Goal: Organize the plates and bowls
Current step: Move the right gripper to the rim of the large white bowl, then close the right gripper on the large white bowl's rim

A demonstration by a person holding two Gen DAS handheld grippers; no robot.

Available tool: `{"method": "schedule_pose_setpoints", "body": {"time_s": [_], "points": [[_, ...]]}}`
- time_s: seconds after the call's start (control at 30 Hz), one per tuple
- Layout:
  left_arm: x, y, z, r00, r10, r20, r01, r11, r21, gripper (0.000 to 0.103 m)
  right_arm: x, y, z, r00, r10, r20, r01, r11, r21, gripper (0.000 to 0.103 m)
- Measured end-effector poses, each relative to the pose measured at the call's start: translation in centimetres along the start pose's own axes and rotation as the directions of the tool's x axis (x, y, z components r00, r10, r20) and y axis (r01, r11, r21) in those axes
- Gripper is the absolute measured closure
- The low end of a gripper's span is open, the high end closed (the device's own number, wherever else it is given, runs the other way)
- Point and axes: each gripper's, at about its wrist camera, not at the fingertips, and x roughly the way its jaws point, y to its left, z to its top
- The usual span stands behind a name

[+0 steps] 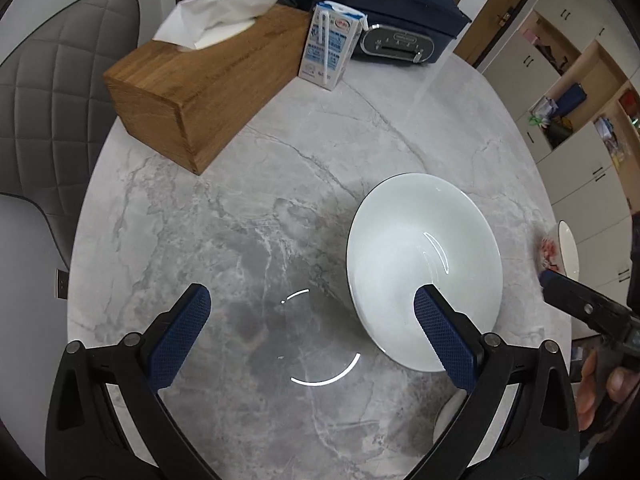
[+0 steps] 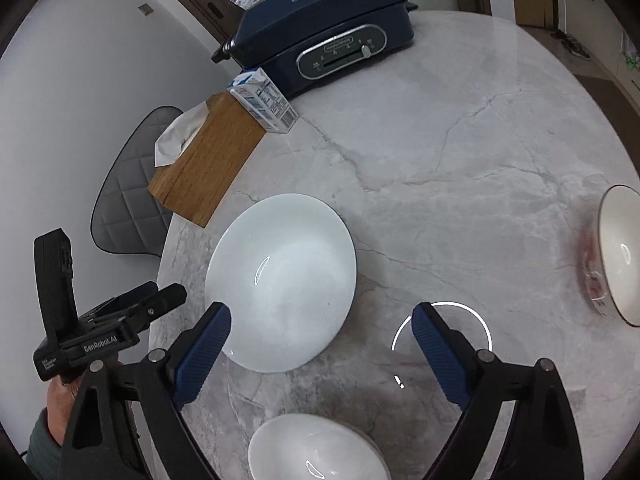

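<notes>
Grippers, left and right, hang released above the plate mid-table, the next move a rim grasp.

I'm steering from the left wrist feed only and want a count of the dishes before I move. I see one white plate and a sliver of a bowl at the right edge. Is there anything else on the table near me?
Observer: Yes. The right wrist view shows a plain white bowl near the table edge, just below the white plate.
Operator: Is the right claw holding anything?
Observer: No. The right claw is open and empty, hanging over the marble between the plate and that bowl.
Operator: And the bowl at my right edge?
Observer: The patterned bowl has a dark rim and red decoration outside, and it stands alone, far right of the plate.
</notes>
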Motion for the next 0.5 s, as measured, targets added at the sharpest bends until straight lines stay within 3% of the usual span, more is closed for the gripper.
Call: {"method": "schedule_pose_setpoints", "body": {"time_s": [0.13,0.2,0.3,0.4,0.47,0.5], "points": [[1.6,-0.4,-0.1,1.0,0.017,-0.012,-0.017,1.0,0.015,0.004,2.7,-0.4,0.9,0.999,-0.007,-0.051,0.007,1.0,-0.009,0.024],[2.6,-0.6,-0.3,0.999,0.009,-0.035,-0.008,1.0,0.023,0.03,3.9,-0.7,0.9,0.996,-0.018,-0.085,0.016,1.0,-0.016,0.029],[3.9,-0.8,-0.7,0.997,-0.008,-0.075,0.01,1.0,0.024,0.06,5.2,-1.1,0.7,0.993,-0.011,-0.114,0.009,1.0,-0.013,0.042],[4.9,-1.0,-0.6,0.995,-0.038,-0.092,0.039,0.999,0.013,0.07,5.9,-1.0,0.6,0.992,-0.017,-0.128,0.013,0.999,-0.033,0.063],[5.2,-1.4,-0.6,0.994,-0.048,-0.094,0.051,0.998,0.025,0.081,6.4,-1.0,0.7,0.99,-0.022,-0.142,0.016,0.999,-0.045,0.089],[5.4,-1.7,-0.5,0.994,-0.057,-0.095,0.06,0.998,0.029,0.088,6.6,-1.0,0.7,0.988,-0.028,-0.15,0.021,0.999,-0.049,0.089]]}}
